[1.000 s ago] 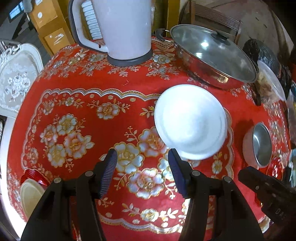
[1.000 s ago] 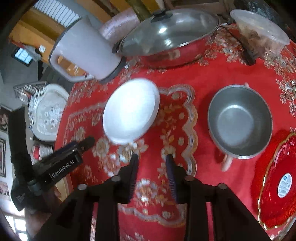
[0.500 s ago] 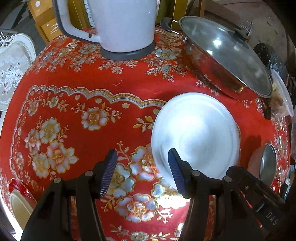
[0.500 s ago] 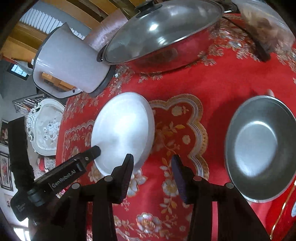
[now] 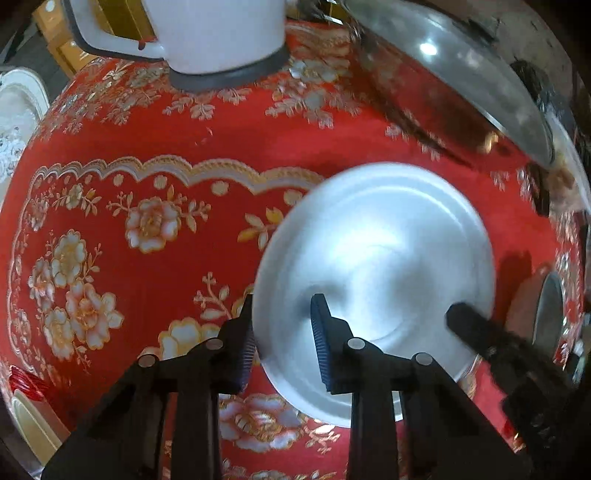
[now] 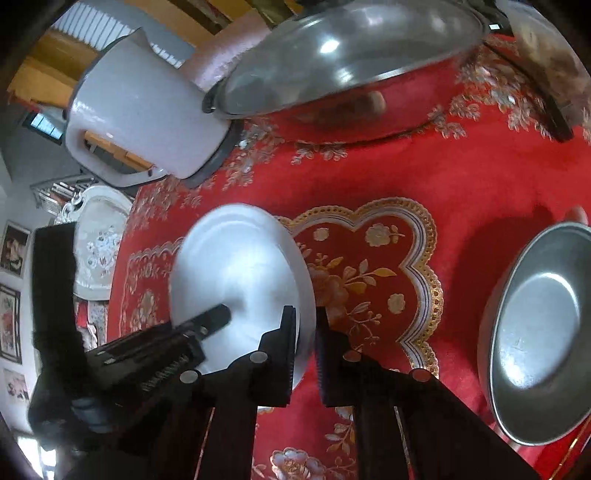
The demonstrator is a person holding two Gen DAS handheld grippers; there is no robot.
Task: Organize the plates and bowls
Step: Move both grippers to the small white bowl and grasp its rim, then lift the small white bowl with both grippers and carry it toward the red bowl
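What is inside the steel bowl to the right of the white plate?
The steel bowl looks empty: bare metal with light glare in the right wrist view. Its far right side is cut off by the frame. In the left wrist view only a sliver of it shows.

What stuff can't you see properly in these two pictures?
- White plate: both views, its near edge is hidden behind the black fingers, so whether either gripper touches it is unclear.
- Big pot lid: both views, its top is cut off by the picture edge.
- Metal bowl: right wrist view cuts off its right side; left wrist view shows a blurred sliver.
- Kettle: left wrist view, its top is cut off.
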